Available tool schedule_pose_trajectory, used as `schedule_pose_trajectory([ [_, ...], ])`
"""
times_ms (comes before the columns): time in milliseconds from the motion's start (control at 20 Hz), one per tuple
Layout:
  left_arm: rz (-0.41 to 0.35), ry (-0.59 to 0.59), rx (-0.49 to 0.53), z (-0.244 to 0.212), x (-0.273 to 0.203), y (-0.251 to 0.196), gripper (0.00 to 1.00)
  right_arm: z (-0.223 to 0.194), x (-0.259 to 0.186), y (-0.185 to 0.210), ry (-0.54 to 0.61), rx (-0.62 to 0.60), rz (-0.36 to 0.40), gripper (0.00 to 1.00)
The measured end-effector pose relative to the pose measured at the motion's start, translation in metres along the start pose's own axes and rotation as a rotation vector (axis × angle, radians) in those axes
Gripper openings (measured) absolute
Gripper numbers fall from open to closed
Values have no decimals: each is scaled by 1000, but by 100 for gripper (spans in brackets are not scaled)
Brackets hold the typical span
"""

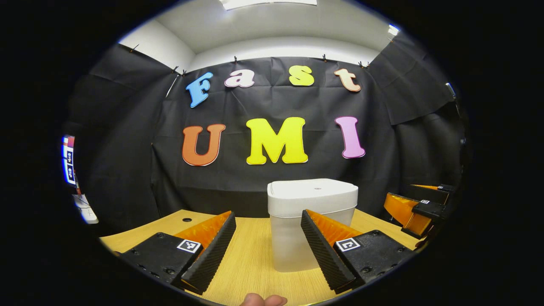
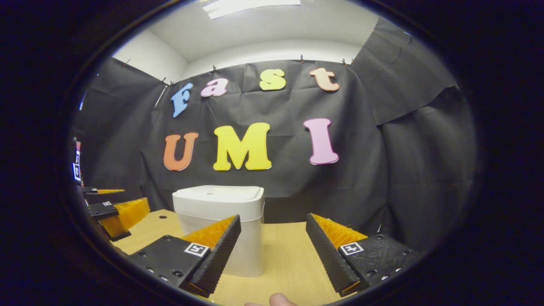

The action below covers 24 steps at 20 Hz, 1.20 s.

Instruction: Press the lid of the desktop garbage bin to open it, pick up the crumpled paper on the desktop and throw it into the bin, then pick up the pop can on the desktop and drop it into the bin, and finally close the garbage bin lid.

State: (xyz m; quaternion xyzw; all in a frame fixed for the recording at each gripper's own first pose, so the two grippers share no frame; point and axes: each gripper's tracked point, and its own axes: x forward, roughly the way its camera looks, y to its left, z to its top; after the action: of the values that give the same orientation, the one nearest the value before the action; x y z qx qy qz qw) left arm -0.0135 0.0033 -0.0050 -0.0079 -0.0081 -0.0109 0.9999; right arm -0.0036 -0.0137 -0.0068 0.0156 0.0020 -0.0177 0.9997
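Spread fingers of the left gripper [image 1: 268,238] and right gripper [image 2: 273,240] are held empty before the bin [image 1: 311,225] on the desk [image 1: 250,259], lid shut; an off-centre press could tip it.

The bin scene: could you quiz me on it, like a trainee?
1. True or false: the bin has its lid shut.
2. The left gripper has its fingers: A) open B) shut on the bin.
3. What does the bin stand on?

Key: 1 true. 2 A; the right gripper is open too. 3 The table.
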Motion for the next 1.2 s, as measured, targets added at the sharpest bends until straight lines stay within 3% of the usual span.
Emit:
schedule_pose_trajectory([
  [1200, 55, -1, 6, -2, 0, 17, 99, -3, -6, 15, -10, -21, 18, 93],
])
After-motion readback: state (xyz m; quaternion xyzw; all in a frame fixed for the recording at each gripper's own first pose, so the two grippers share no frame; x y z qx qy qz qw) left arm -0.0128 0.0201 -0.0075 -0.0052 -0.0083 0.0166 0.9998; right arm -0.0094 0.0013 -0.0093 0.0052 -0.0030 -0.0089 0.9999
